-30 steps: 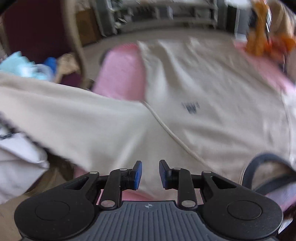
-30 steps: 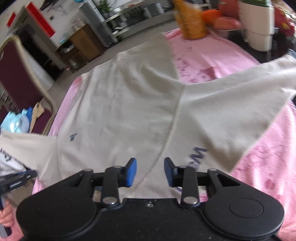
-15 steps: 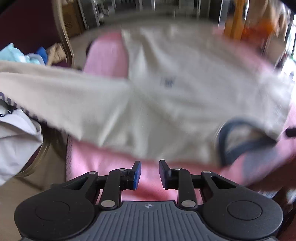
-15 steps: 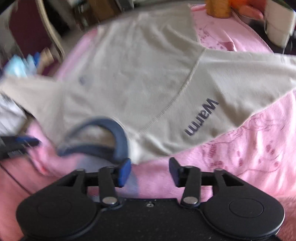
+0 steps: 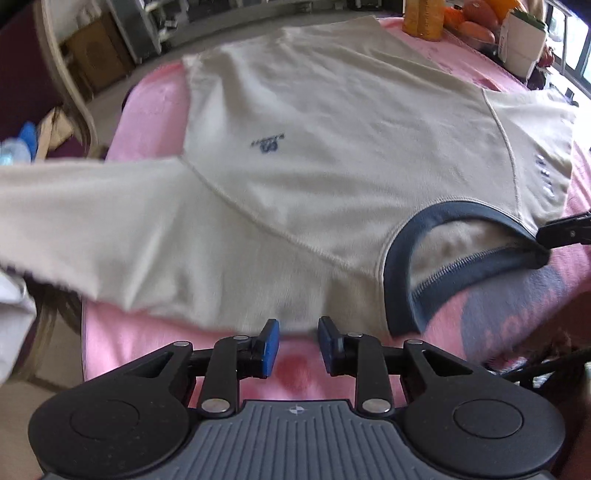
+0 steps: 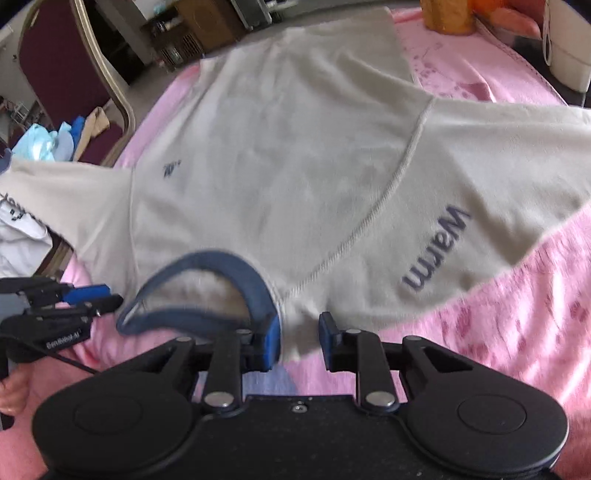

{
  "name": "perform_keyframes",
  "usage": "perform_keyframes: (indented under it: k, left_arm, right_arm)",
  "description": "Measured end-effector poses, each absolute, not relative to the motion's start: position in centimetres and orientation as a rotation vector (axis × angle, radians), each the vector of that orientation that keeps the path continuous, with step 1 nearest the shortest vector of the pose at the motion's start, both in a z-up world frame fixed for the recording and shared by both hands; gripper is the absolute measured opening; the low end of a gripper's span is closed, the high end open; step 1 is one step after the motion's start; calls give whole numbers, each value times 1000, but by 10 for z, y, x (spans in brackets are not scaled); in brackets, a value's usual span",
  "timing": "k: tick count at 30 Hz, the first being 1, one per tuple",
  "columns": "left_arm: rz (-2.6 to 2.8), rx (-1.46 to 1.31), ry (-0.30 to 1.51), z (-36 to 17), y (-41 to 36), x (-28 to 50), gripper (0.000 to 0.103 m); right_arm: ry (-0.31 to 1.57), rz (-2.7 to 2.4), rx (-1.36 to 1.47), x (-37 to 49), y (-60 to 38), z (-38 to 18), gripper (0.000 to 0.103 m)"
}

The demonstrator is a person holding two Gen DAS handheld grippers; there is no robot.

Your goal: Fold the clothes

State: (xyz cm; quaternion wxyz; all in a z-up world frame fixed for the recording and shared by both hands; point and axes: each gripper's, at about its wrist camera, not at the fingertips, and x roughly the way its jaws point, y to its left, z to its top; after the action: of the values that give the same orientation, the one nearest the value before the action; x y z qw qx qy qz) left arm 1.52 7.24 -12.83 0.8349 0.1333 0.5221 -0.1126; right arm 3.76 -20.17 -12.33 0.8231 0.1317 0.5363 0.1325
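Note:
A cream long-sleeved shirt [image 5: 314, 147] with a navy collar [image 5: 454, 221] lies flat, front up, on a pink cloth-covered table [image 5: 147, 107]. It also shows in the right wrist view [image 6: 277, 158], with the collar [image 6: 221, 266] nearest and "Warm" printed on the right sleeve [image 6: 436, 251]. My left gripper [image 5: 297, 345] is open and empty at the near shoulder edge, left of the collar. My right gripper [image 6: 299, 341] is open, its fingers either side of the shoulder edge just right of the collar. The left sleeve [image 5: 74, 214] hangs past the table's left edge.
A maroon chair [image 6: 62, 74] with blue and white clothes on its seat stands left of the table. An orange container [image 5: 423, 18], fruit and a white pot [image 5: 521, 40] sit at the far right of the table. Shelving stands beyond.
Both grippers have drawn back toward the near edge of the shirt; the collar has come into view close in front of them. Both stay open.

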Motion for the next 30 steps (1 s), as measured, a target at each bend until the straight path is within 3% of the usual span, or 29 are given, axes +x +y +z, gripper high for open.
perform_keyframes:
  k: [6, 15, 19, 20, 21, 23, 26, 27, 28, 30]
  left_arm:
    - [-192, 116, 997, -84, 104, 20, 28]
    - [-145, 18, 739, -5, 109, 73, 28]
    - [-109, 17, 740, -6, 105, 127, 36]
    - [-103, 19, 754, -8, 104, 143, 37]
    - [-95, 19, 768, -11, 103, 159, 39]
    - [-55, 30, 784, -25, 102, 196, 39]
    - [5, 46, 808, -46, 100, 250, 31]
    - [17, 58, 814, -54, 99, 267, 28]
    - [19, 71, 822, -63, 97, 285, 17]
    - [34, 98, 833, -81, 93, 320, 15]
  right_arm:
    - [1058, 292, 469, 34, -231, -83, 28]
    - [749, 303, 422, 82, -234, 12, 35]
    - [661, 246, 387, 124, -237, 26, 36]
    - [652, 215, 391, 137, -239, 25, 39]
    - [643, 184, 395, 150, -242, 23, 54]
    - [628, 107, 403, 182, -250, 13, 70]
    - [636, 18, 396, 241, -264, -13, 64]
    - [641, -1, 392, 259, -267, -22, 51]
    - [647, -15, 386, 276, -272, -33, 37]
    - [674, -29, 366, 314, -279, -55, 34]
